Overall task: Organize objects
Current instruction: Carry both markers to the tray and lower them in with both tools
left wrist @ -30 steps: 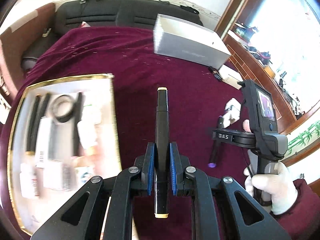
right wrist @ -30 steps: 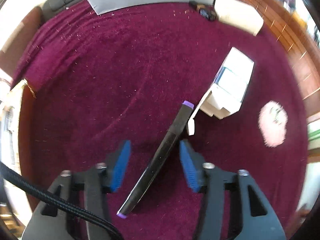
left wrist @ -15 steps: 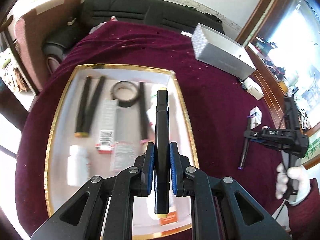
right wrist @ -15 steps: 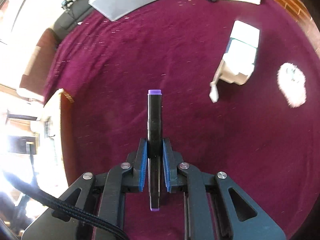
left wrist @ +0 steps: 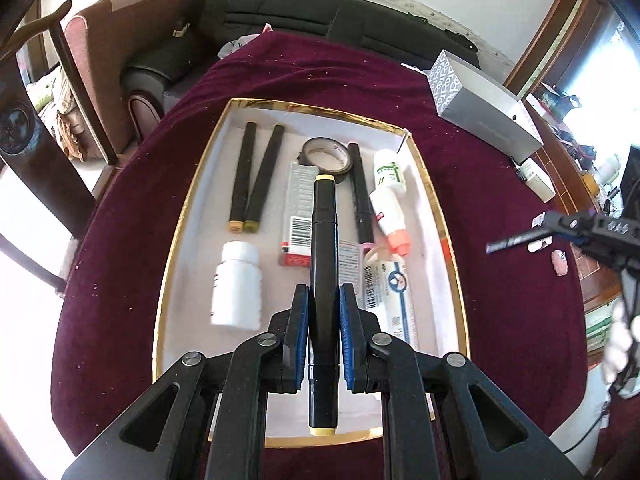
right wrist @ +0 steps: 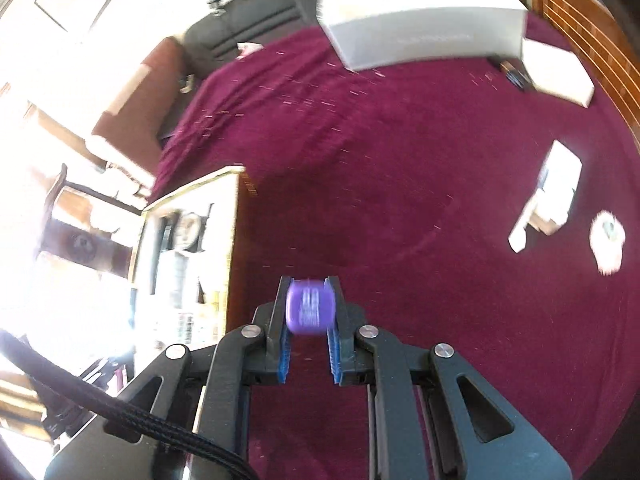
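My left gripper [left wrist: 324, 300] is shut on a black marker with yellow caps [left wrist: 325, 248], held lengthwise over the gold-rimmed white tray [left wrist: 440, 216]. In the tray lie two black markers [left wrist: 254, 176], a tape roll [left wrist: 325, 155], another black marker [left wrist: 362, 200], a white glue bottle [left wrist: 387, 192], a white pill bottle [left wrist: 237, 280] and flat packets [left wrist: 300, 216]. My right gripper [right wrist: 311, 292] is shut on a purple-capped black marker [right wrist: 310, 306] seen end-on, above the maroon cloth to the right of the tray [right wrist: 234, 216]. In the left wrist view that gripper [left wrist: 556, 226] holds the marker [left wrist: 516, 240] in the air.
A grey box [left wrist: 484, 108] [right wrist: 420, 16] stands at the table's far right. A small white carton [right wrist: 556, 188], a white box [right wrist: 560, 76] and a pale round piece [right wrist: 608, 240] lie on the maroon cloth [right wrist: 400, 180]. Chairs and a dark sofa [left wrist: 320, 12] stand beyond the table.
My left gripper has carried the yellow-capped marker leftward to over the tray. My right gripper closed on the purple-capped marker, lifted it off the cloth and tilted it end-on.
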A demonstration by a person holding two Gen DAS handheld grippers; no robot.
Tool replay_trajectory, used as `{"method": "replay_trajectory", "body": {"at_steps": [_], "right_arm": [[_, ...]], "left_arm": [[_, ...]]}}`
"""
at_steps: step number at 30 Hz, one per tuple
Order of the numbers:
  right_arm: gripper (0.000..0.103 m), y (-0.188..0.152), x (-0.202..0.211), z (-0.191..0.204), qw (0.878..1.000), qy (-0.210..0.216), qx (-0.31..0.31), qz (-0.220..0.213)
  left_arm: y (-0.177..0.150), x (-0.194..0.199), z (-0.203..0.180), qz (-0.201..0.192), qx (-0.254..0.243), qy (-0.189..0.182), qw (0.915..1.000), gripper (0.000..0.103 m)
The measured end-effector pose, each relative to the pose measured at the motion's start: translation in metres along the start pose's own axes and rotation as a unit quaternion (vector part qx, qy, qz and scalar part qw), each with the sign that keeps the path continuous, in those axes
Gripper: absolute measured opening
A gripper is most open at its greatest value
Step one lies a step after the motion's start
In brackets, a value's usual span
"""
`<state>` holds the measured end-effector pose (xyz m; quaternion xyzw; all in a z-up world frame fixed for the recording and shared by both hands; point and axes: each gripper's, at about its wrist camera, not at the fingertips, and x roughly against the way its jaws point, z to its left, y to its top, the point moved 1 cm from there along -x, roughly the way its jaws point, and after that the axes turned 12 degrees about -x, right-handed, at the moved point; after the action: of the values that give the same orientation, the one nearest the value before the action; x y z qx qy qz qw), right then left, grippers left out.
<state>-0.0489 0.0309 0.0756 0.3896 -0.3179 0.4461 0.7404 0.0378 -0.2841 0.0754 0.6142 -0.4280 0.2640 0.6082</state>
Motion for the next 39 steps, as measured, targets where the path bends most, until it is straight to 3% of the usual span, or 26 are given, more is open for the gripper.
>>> {"method": "replay_trajectory", "body": {"at_steps": [7, 11, 16, 23, 39], "right_arm": [[0.013, -0.01, 0.018, 0.048, 0.997, 0.039, 0.064, 0.015], [0.013, -0.024, 0.015, 0.074, 0.99, 0.074, 0.098, 0.067], [0.013, -0.046, -0.02, 0.094, 0.978, 0.106, 0.099, 0.148], [0.013, -0.067, -0.097, 0.111, 0.969, 0.086, 0.086, 0.216], [0.016, -0.055, -0.165, 0.134, 0.974, 0.013, 0.085, 0.208]], "left_arm": [[-0.011, 0.004, 0.002, 0.002, -0.014, 0.008, 0.9999, 0.012], [-0.02, 0.003, 0.002, 0.01, -0.021, 0.008, 0.9997, 0.012], [-0.031, -0.007, 0.006, 0.026, -0.016, 0.007, 0.9995, 0.012], [-0.037, -0.025, 0.01, 0.037, -0.011, 0.005, 0.9993, 0.012], [-0.022, -0.002, 0.03, 0.011, 0.004, 0.018, 0.9998, 0.016]]}}
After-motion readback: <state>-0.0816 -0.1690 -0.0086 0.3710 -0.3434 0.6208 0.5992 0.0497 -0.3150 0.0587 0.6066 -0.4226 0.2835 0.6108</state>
